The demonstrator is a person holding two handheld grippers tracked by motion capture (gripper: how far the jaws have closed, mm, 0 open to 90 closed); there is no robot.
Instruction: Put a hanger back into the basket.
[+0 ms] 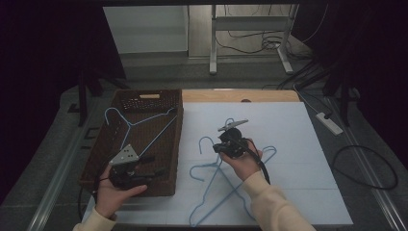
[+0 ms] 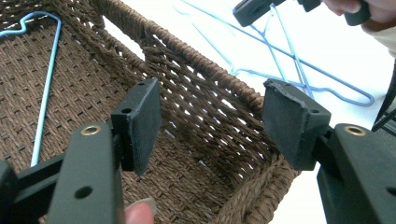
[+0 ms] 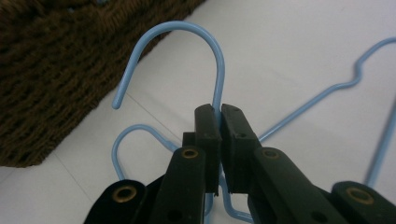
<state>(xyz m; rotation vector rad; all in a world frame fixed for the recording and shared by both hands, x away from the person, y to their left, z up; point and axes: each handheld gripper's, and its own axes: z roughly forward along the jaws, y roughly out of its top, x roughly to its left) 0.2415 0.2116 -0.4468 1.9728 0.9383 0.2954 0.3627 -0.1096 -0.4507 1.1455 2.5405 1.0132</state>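
Right of the basket [image 1: 169,144], on the white sheet [image 1: 298,159], the right gripper [image 1: 222,147] has its jaws pressed together on the neck of a blue wire hanger [image 3: 212,70]. In the right gripper view the wire runs up from between the pads and curls into its hook, whose tip points toward the basket's woven wall. A second hanger [image 3: 135,137] lies under it on the sheet, its hook just beside the basket; a third blue wire [image 3: 327,91] crosses farther from the basket, though how many hangers make up this tangle is hard to tell from the high view. The held hanger's long arms reach away from the basket toward the person's side of the table, crossing the others.

Over the basket's near end, the left gripper [image 1: 153,165] hovers with its jaws wide apart and nothing between them. In its own view the pads [image 2: 144,119] stand on either side of the basket's right wall, clear of it. Inside the basket, another hanger [image 1: 139,122] lies flat on the woven floor, hook toward the far left corner.
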